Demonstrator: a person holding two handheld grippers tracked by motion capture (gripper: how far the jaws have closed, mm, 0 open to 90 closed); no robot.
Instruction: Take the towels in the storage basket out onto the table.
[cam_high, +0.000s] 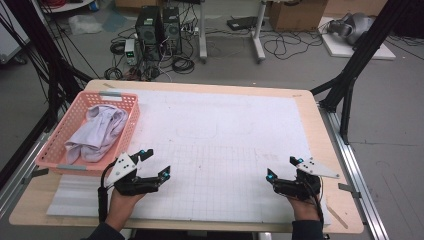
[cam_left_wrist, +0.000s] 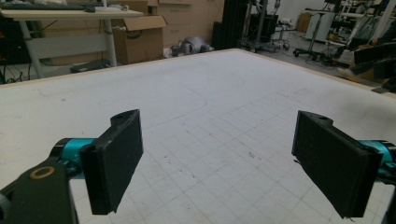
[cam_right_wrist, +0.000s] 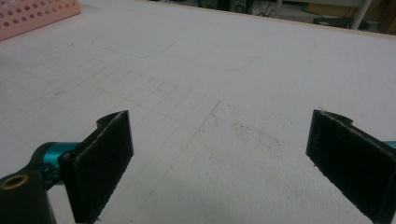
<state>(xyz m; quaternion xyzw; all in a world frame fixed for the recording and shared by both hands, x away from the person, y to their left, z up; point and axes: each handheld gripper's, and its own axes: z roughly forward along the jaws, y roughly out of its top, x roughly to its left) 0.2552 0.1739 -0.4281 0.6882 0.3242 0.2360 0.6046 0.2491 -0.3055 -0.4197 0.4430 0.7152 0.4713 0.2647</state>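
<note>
Count: one pink basket (cam_high: 75, 131) on the bench (cam_high: 310, 105), one pale cloth (cam_high: 97, 132) bundled inside it. One white grid mat (cam_high: 225, 150) on top. Two grippers, left gripper (cam_high: 155, 162) and right gripper (cam_high: 281, 168), two fingers (cam_left_wrist: 114, 161) each.

a light wooden table (cam_high: 320, 130) carries a white gridded mat (cam_high: 225, 135) over most of its top. a pink plastic basket (cam_high: 75, 120) sits at its left edge.

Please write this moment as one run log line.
left gripper: open, empty | right gripper: open, empty | cloth: in pink basket | white mat: bare
</note>
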